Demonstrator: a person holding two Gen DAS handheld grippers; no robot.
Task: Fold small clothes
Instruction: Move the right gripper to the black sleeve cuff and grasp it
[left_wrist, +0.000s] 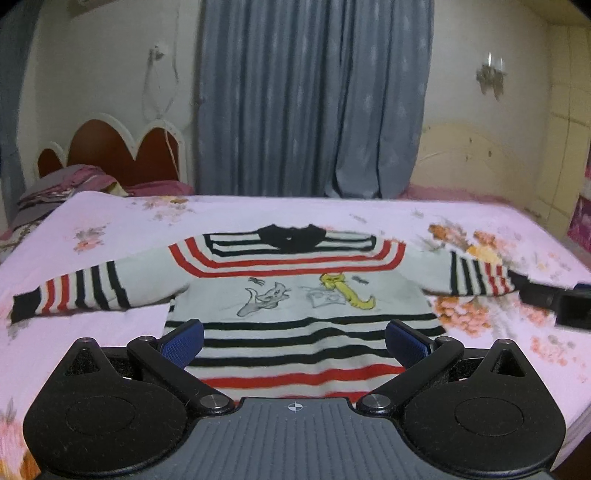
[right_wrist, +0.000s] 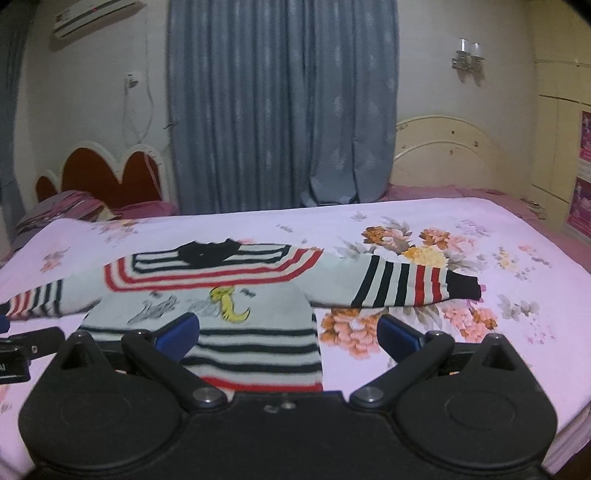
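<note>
Here, the small grey knitted sweater with red and black stripes lies spread flat on the pink floral bedsheet. My left gripper and right gripper hover spread wide, holding nothing. It's probably soft and floppy; I'd pinch a sleeve cuff.

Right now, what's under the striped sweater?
The striped sweater lies spread flat on the pink floral bedsheet. Nothing else shows at its edges; whatever lies beneath its body is covered.

One striped sweater; two headboards, red and cream; seemingly one curtain.
</note>
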